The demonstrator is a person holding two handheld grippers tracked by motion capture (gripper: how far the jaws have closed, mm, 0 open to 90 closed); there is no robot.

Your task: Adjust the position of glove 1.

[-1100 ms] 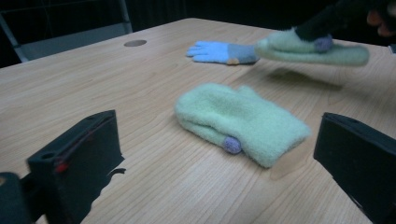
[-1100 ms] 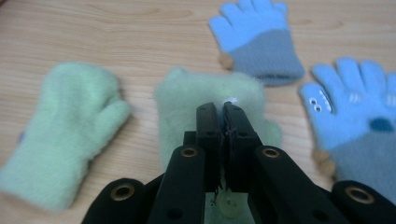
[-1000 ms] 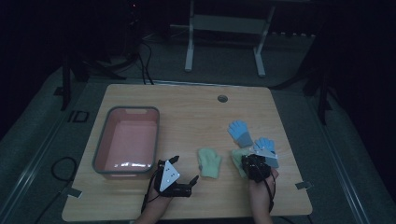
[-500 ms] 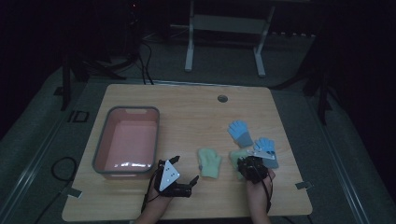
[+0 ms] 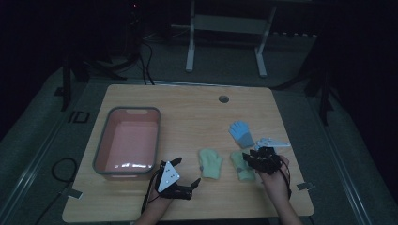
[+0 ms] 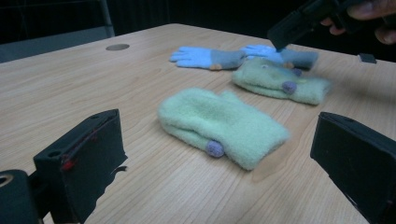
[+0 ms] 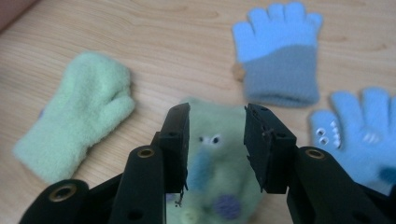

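The room is dark — the high view is dim and grainy, with a faint glare in the pink tub (image 5: 126, 145). Both gripper views are brighter, though the green mitten with a face (image 7: 212, 177) is blurred.

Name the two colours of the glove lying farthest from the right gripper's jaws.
Light blue fingers, grey cuff on the glove; clearest in the right gripper view.

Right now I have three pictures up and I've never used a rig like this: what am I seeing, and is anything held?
A person holds a two-jaw gripper in each hand. One camera looks down from above the table; the other two ride on the grippers.

The left gripper stands open, facing a green mitten. The right gripper has just been opening above a second green mitten with a face; its pads grip nothing.

Also on the table: two blue gloves and a pink tub.
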